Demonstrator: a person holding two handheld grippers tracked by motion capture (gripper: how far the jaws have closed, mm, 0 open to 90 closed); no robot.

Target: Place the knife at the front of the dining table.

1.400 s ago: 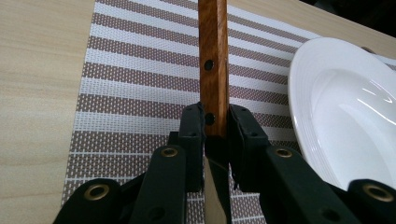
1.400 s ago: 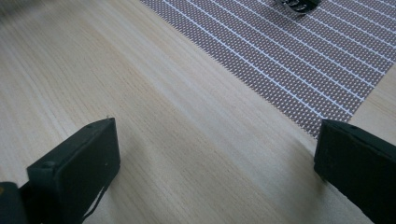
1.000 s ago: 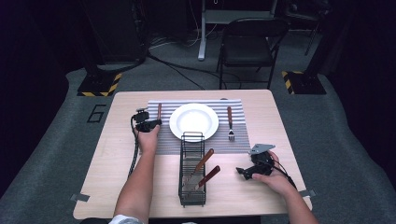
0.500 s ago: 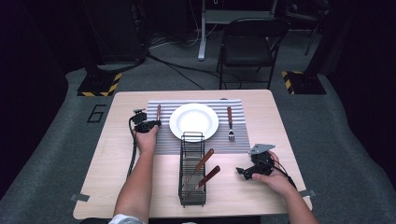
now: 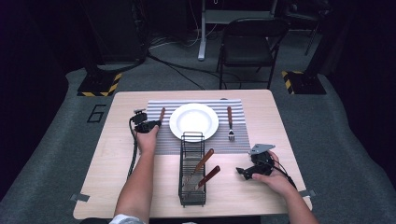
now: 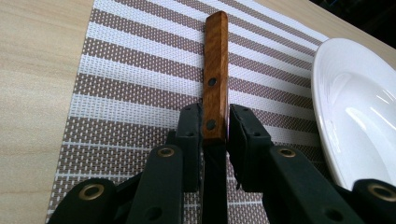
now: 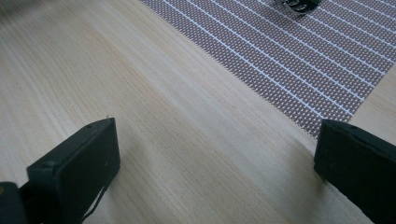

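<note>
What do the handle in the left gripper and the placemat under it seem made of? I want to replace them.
The handle looks like varnished brown wood: visible grain, two metal rivets. The placemat seems woven vinyl or similar synthetic, matte: a mesh weave in brown and white stripes; the fibre can't be confirmed.

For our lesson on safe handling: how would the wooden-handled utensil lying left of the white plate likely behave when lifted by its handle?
The wooden-handled utensil looks rigid, so it should lift without flopping. Its flat-sided handle probably won't roll. The left gripper clamps it near one end, so the rest may droop or pivot.
</note>
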